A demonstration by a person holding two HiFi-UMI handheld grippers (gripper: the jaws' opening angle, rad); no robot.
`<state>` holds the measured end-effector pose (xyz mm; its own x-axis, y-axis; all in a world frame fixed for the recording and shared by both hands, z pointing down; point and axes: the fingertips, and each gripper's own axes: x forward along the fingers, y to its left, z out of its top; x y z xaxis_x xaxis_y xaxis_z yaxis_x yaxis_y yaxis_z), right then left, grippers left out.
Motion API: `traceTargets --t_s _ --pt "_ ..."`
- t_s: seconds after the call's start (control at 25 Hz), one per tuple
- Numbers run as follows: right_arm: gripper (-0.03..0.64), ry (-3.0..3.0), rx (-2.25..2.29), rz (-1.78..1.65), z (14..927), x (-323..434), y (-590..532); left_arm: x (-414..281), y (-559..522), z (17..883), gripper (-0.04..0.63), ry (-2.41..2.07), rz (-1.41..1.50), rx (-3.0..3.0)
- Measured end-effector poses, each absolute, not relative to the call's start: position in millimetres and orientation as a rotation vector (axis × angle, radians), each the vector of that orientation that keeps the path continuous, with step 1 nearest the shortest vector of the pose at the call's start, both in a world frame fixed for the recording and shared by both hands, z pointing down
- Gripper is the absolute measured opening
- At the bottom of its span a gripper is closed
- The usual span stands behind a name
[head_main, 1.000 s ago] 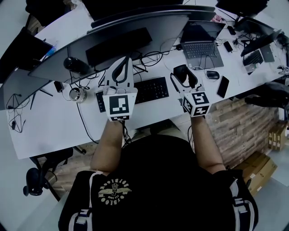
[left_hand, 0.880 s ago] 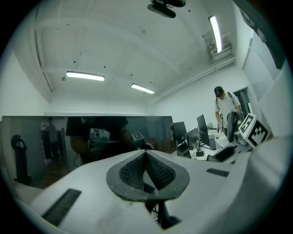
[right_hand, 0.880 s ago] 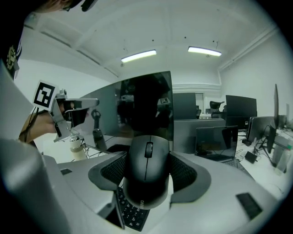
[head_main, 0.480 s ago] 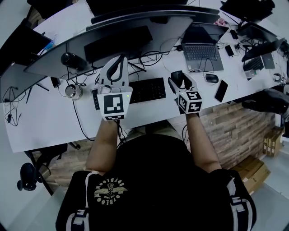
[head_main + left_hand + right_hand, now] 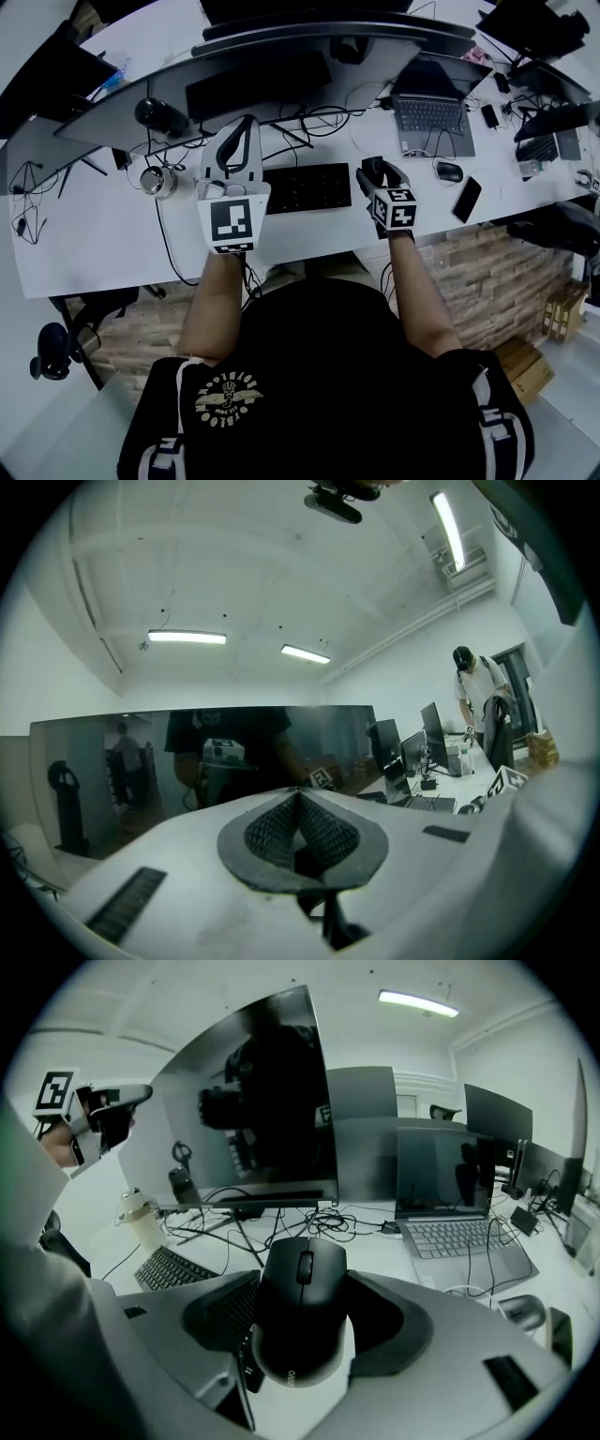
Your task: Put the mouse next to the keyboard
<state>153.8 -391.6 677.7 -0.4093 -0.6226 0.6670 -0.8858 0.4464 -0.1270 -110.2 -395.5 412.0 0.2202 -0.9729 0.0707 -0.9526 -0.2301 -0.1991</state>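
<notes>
My right gripper (image 5: 379, 172) is shut on a black mouse (image 5: 372, 170), just right of the black keyboard (image 5: 305, 187) on the white desk (image 5: 112, 244). In the right gripper view the mouse (image 5: 300, 1307) fills the gap between the jaws of that gripper (image 5: 305, 1321), and the keyboard (image 5: 173, 1269) lies to the left, below it. My left gripper (image 5: 248, 127) hangs over the keyboard's left end. In the left gripper view its gripper (image 5: 300, 832) shows its pads pressed together with nothing between them.
A wide curved monitor (image 5: 281, 56) stands behind the keyboard over tangled cables (image 5: 309, 122). A laptop (image 5: 434, 112), a second mouse (image 5: 450, 172) and a phone (image 5: 466, 199) lie to the right. A metal cup (image 5: 155, 181) sits to the left. A person (image 5: 478, 700) stands far off.
My right gripper has sunk lower toward the desk with the mouse, staying by the keyboard's right end. The left gripper stays raised and shut.
</notes>
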Motion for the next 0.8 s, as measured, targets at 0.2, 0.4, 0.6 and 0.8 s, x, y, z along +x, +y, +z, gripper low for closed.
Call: traceTargets --t_s 0.2,0.4,0.6,0.8 --pt "0.288 -2.111 1.238 0.689 708.2 156.9 -392.9 -114.5 -396.3 419.8 0.002 1.894 -0.305 -2.357" --pt "0.288 -2.014 1.21 0.731 744.8 166.9 -390.4 -122.4 -393.1 426.6 0.002 1.927 -0.32 -2.345" --pt "0.288 -1.936 1.174 0.798 776.1 173.1 -389.6 -133.6 -393.1 423.6 0.002 1.969 -0.326 -2.323" --pt "0.288 -1.886 1.142 0.799 792.7 172.4 -391.8 -144.4 -383.9 418.0 0.002 1.983 -0.383 -2.295"
